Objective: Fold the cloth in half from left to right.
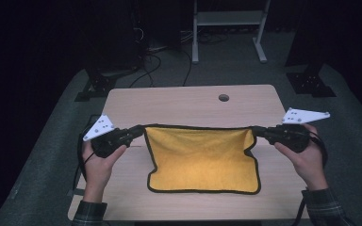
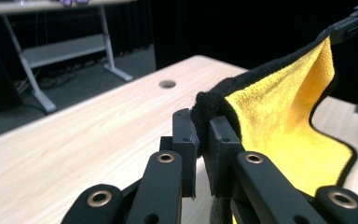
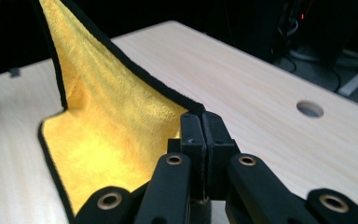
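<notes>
Fingers first: on my left gripper [image 2: 204, 140] both black pads are pinched onto a bunched-up black-edged corner of the yellow cloth [image 2: 289, 116], with a fat wad of hem squeezed between them. On my right gripper [image 3: 200, 128] the pads sit pressed flat together with the opposite corner's hem trapped thin in between, so both sides have a solid bite.

From the high view, the left gripper [image 1: 136, 133] and right gripper [image 1: 258, 133] sit well apart, pulling the cloth's far edge into a fairly straight line between them. That edge is lifted off the wooden table [image 1: 188, 101], and the rest of the cloth [image 1: 200, 160] slopes down toward me, with its near edge lying flat on the tabletop close to my side. The side edges curl a bit on the way down.

My left hand [image 1: 96, 165] and right hand [image 1: 306, 157] wrap the gripper bodies from the bottom, white three-cornered plates on top of each. A round cable hole [image 1: 224, 98] sits in the table beyond the cloth, and a white-framed stand [image 1: 228, 28] is on the floor past the far edge.
</notes>
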The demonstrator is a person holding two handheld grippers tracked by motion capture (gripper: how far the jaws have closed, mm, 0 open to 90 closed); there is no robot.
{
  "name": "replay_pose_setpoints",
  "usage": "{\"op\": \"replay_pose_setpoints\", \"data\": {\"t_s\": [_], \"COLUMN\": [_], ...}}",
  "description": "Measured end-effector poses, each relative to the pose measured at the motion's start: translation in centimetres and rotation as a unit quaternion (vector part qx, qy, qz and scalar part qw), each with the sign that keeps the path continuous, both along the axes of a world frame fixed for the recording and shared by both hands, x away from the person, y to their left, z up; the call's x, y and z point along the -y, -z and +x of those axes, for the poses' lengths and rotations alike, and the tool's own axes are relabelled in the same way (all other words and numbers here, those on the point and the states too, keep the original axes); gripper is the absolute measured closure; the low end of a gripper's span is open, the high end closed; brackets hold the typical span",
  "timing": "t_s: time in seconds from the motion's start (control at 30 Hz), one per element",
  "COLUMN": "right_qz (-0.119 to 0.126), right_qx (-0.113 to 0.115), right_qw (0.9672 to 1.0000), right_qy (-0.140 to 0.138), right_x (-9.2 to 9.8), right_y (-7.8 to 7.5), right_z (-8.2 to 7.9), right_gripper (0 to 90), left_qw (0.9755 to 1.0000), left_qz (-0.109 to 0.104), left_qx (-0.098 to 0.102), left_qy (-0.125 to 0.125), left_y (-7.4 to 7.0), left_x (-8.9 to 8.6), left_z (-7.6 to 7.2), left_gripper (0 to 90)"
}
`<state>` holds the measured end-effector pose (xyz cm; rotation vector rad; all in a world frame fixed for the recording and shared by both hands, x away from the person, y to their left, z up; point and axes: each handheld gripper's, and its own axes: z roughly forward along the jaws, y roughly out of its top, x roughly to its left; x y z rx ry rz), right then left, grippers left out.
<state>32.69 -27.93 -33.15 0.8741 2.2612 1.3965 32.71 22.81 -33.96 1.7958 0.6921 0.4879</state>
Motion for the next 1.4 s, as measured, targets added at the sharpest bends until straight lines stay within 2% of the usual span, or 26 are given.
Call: {"op": "replay_pose_setpoints", "data": {"t_s": [0.1,0.4,0.5,0.63,0.73,0.77,0.87,0.9,0.97,1.07,1.23,1.4], "right_qz": [-0.01,-0.036,-0.033,-0.035,-0.043,-0.046,-0.05,-0.059,-0.062,-0.06,-0.064,-0.064], "right_qx": [-0.009,-0.035,-0.044,-0.057,-0.062,-0.062,-0.066,-0.067,-0.064,-0.063,-0.062,-0.07], "right_qw": [0.9999,0.9983,0.9977,0.9968,0.9958,0.9955,0.9947,0.9938,0.9928,0.9926,0.9918,0.9912], "right_qy": [0.008,0.029,0.038,0.045,0.052,0.054,0.061,0.067,0.08,0.085,0.091,0.093], "right_x": [-0.2,-1.0,-1.0,-1.2,-1.6,-1.7,-2.0,-2.1,-2.2,-2.2,-2.1,-1.9], "right_y": [0.9,3.3,4.0,4.9,5.4,5.6,5.9,6.0,6.1,6.1,6.2,6.3], "right_z": [1.2,5.7,7.4,9.0,10.0,10.3,11.2,11.5,11.9,12.0,11.8,11.9], "right_gripper": [87.7,87.7,87.6,87.6,87.4,87.4,86.9,85.8,81.3,77.6,71.0,62.3], "left_qw": [0.9999,0.9991,0.9986,0.9974,0.9966,0.9958,0.9944,0.994,0.9924,0.9918,0.9924,0.9932], "left_qz": [0.002,0.014,0.019,0.023,0.02,0.025,0.029,0.03,0.034,0.03,0.018,0.025], "left_qx": [-0.011,-0.029,-0.036,-0.052,-0.062,-0.067,-0.076,-0.076,-0.072,-0.069,-0.067,-0.069], "left_qy": [-0.005,-0.027,-0.034,-0.045,-0.052,-0.057,-0.068,-0.073,-0.094,-0.103,-0.101,-0.09], "left_y": [0.9,2.5,2.9,3.7,4.4,4.7,5.1,5.1,5.1,5.0,4.8,5.6], "left_x": [0.1,0.6,0.8,0.9,0.8,0.9,0.9,0.9,0.9,0.5,0.1,1.0], "left_z": [1.1,4.7,6.2,8.4,9.7,10.2,11.2,11.5,11.8,11.7,10.9,9.8], "left_gripper": [83.0,83.0,82.9,82.8,82.7,82.6,81.5,80.1,73.5,68.6,64.6,62.0]}}
